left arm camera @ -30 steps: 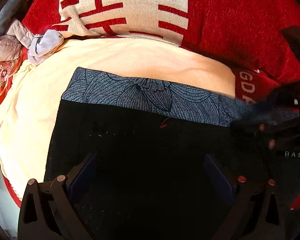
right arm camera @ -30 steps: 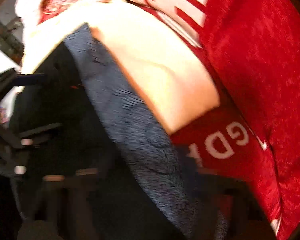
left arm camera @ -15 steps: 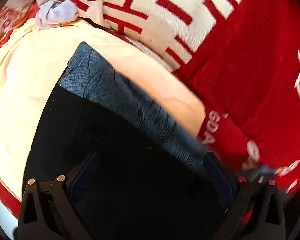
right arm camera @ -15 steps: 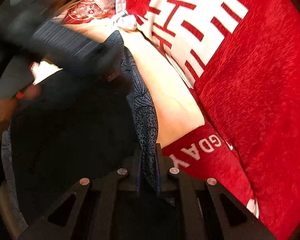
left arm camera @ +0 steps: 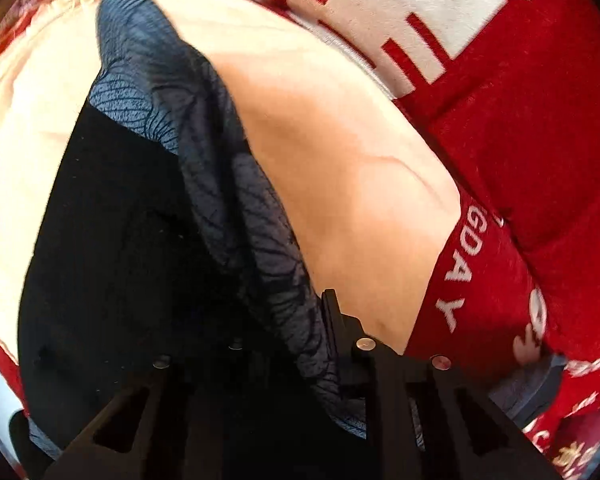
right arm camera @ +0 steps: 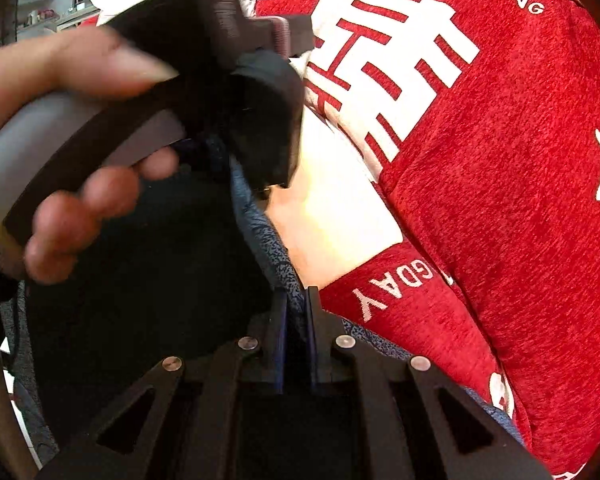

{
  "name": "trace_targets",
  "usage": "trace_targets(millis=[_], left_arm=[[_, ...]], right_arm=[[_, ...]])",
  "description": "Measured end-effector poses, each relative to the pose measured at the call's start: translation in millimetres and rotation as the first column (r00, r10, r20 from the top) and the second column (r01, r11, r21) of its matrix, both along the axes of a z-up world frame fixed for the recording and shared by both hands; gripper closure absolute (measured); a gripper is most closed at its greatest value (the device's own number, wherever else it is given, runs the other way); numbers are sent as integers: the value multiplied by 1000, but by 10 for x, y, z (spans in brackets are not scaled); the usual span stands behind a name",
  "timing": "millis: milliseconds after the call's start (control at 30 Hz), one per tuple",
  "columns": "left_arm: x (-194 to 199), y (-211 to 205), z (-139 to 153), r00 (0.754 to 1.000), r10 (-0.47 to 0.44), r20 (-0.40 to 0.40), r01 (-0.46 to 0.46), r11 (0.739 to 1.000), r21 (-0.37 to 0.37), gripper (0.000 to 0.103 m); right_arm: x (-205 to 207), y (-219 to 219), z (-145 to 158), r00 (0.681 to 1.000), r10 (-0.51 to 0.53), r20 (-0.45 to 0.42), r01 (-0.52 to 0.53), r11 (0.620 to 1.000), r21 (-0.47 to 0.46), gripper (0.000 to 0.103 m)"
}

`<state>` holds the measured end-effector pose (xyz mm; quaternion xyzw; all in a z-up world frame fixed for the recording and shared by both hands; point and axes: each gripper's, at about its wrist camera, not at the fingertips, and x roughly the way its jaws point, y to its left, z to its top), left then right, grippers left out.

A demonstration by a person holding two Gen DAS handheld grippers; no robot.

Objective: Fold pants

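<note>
Right gripper (right arm camera: 296, 320): jaws nearly together, pinching the grey patterned band of the pants (right arm camera: 148, 280). Left gripper (left arm camera: 300, 344): jaws just closed, clamped on the same band. Pants: black, lying on a cream cloth (left arm camera: 340, 168) over a red blanket (right arm camera: 500, 200). Step: edge gripped for folding. Next, probably: lift both corners together, carry across evenly.

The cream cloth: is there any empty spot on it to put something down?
Yes. The cream cloth is bare between the pants' blue patterned band and the red blanket. Another bare strip lies left of the pants. It is crowded along the band, where both hand-held grippers pinch it.
</note>
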<state>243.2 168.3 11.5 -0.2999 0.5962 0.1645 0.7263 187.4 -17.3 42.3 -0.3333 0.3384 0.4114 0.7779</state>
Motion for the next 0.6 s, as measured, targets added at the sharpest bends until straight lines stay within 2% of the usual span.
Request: trace_targets(millis=[33, 100, 133, 167, 267, 367, 500, 567, 600], left_arm=[[-25, -24, 15, 1000, -4, 6, 4, 1000, 13, 84], [-88, -33, 26, 1000, -3, 12, 3, 1000, 18, 84], [-124, -22, 34, 1000, -3, 17, 3, 1000, 17, 84], [-147, -16, 44, 1000, -4, 22, 4, 1000, 17, 84], [-116, -10, 47, 1000, -6, 29, 5, 1000, 22, 84], [-120, -45, 55, 999, -14, 32, 13, 999, 32, 84], [-154, -42, 61, 999, -15, 34, 14, 999, 30, 84], [-172, -43, 66, 999, -18, 36, 17, 1000, 23, 84], [-184, -42, 78, 999, -20, 39, 20, 1000, 20, 84]], right_arm=[[43, -4, -9, 1000, -3, -26, 3, 1000, -1, 91], [174, -38, -18, 995, -5, -102, 6, 1000, 5, 65], [244, -58, -18, 992, -6, -123, 7, 1000, 5, 32], [297, -94, 3, 993, -10, -121, 11, 1000, 5, 18], [529, -181, 10, 990, 5, -144, -8, 1000, -26, 17], [825, -228, -84, 977, 1, -213, -19, 996, -82, 16], [1075, -266, -217, 924, 13, -382, -49, 995, -83, 17], [993, -300, -238, 895, 51, -443, -95, 992, -78, 48], [942, -304, -238, 895, 64, -442, -112, 990, -83, 66]])
